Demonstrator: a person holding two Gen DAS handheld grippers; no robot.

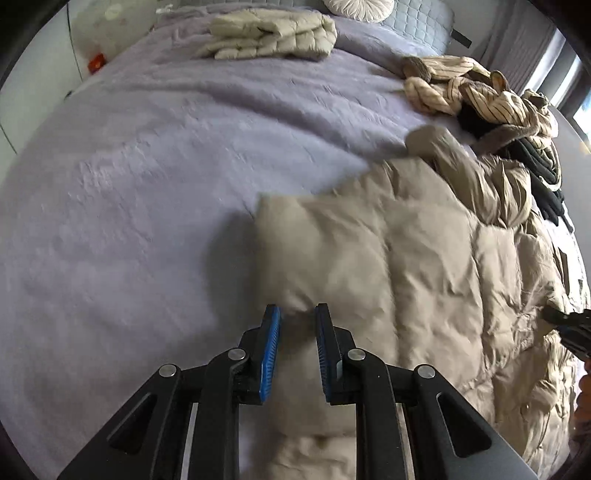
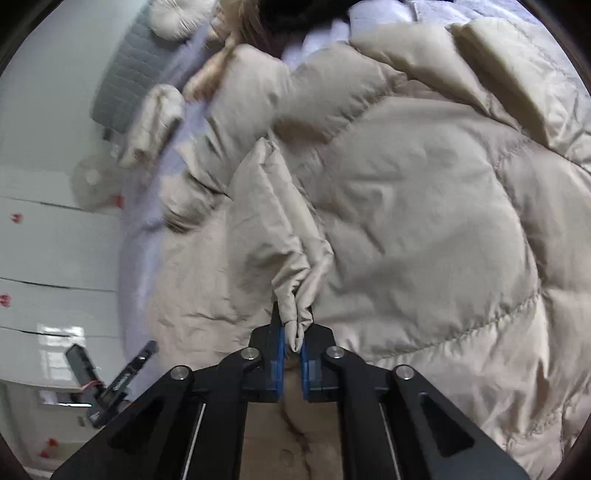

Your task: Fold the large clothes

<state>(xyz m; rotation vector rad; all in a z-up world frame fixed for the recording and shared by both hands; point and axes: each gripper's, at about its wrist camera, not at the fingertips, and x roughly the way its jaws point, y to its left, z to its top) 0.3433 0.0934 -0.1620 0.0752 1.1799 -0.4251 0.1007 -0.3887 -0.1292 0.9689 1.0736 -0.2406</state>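
Coat (image 2: 424, 206) on bed (image 1: 129, 184), right side: puffy, soft, slick shell (bulky, light). Right gripper (image 2: 291, 343) clamped on pinched ridge; left gripper (image 1: 297, 325) gripping near edge. Grab seams.

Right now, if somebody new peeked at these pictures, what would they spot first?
First, the big puffy beige quilted coat sprawled over the fuzzy lavender bed cover. The right tool pinches a fold of it, and the left tool grips its corner. At the far end lie a neatly folded cream padded jacket and a rumpled pile of striped and dark clothes.
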